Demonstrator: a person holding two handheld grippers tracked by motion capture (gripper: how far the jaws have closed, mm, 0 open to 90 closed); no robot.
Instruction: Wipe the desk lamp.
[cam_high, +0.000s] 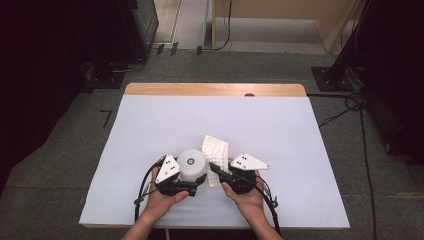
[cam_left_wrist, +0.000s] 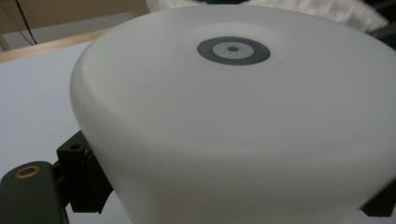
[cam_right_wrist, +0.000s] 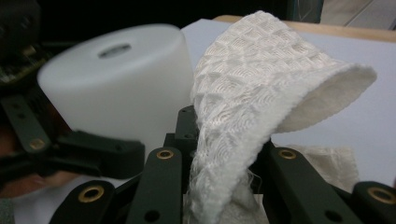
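The table (cam_high: 150, 125), covered by a white sheet with a bare wooden strip along its far edge, carries everything near its front middle. Standing there is a white, translucent, drum-shaped container (cam_high: 192, 165), flat face up, with a small grey ring mark at the centre of that face; no writing can be read on it, and the tiny marks inside the ring are too small to make out.

The left gripper (cam_high: 192, 187) clasps this container low on its near side: in the left gripper view the black jaws sit on either side of the white wall, spread wide and pressed against it.

Just to the right of the container, touching or almost touching it, is a white waffle-weave cloth (cam_high: 215, 150). Part of it lies on the sheet and part is lifted.

The right gripper (cam_high: 214, 167) has its jaws drawn nearly together on the cloth's lower part, pinching it; in the right gripper view the fabric rises from between the jaws and folds over to the right, its frayed edge hanging down. No label shows on the cloth.
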